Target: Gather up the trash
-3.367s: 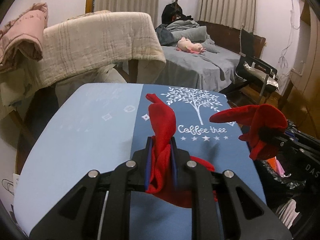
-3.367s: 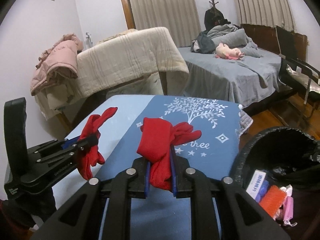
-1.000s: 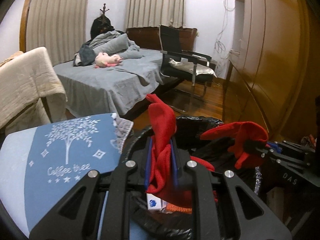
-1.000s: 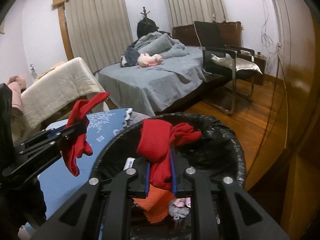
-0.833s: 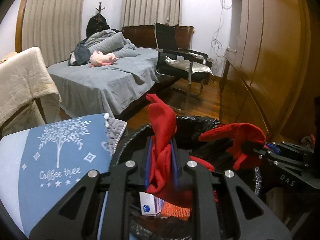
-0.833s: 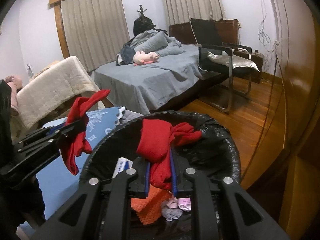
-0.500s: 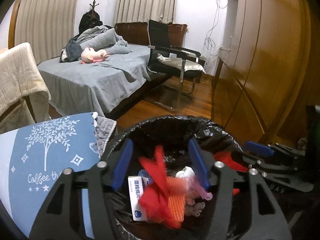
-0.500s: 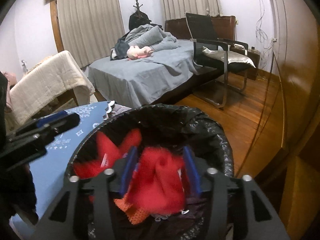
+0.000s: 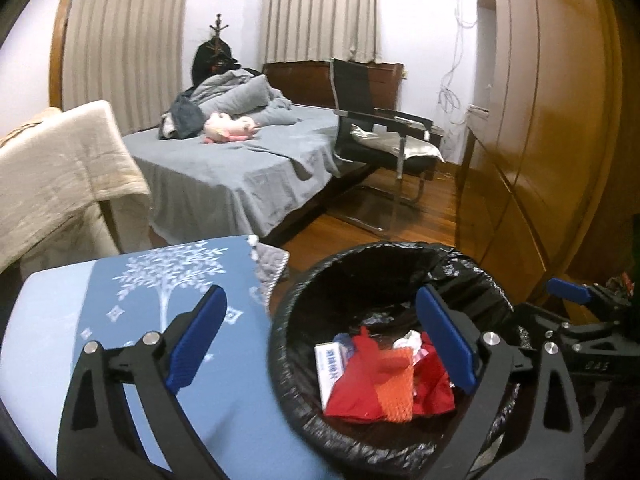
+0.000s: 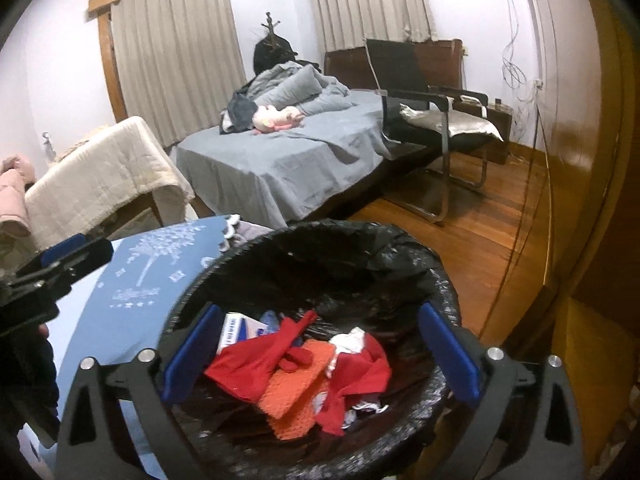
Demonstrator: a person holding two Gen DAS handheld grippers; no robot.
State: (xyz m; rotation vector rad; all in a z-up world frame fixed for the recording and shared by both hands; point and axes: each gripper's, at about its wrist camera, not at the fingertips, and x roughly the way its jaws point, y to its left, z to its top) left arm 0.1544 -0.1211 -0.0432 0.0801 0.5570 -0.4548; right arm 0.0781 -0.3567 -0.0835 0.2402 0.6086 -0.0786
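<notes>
I have my left gripper (image 9: 320, 344) spread wide, its blue pads (image 9: 196, 340) far apart and holding nothing. My right gripper (image 10: 320, 356) is spread just as wide, also bare.

Before me stood a bed (image 9: 240, 168) under a grey sheet, with a pink plush toy (image 9: 228, 126) lying beside a heap of bedding (image 10: 296, 86). A black chair (image 9: 380, 128) stood on the wooden floor (image 10: 460, 232) near it. Pale curtains (image 10: 176, 56) hung behind, and a cream blanket (image 9: 60, 168) was draped at my left.
</notes>
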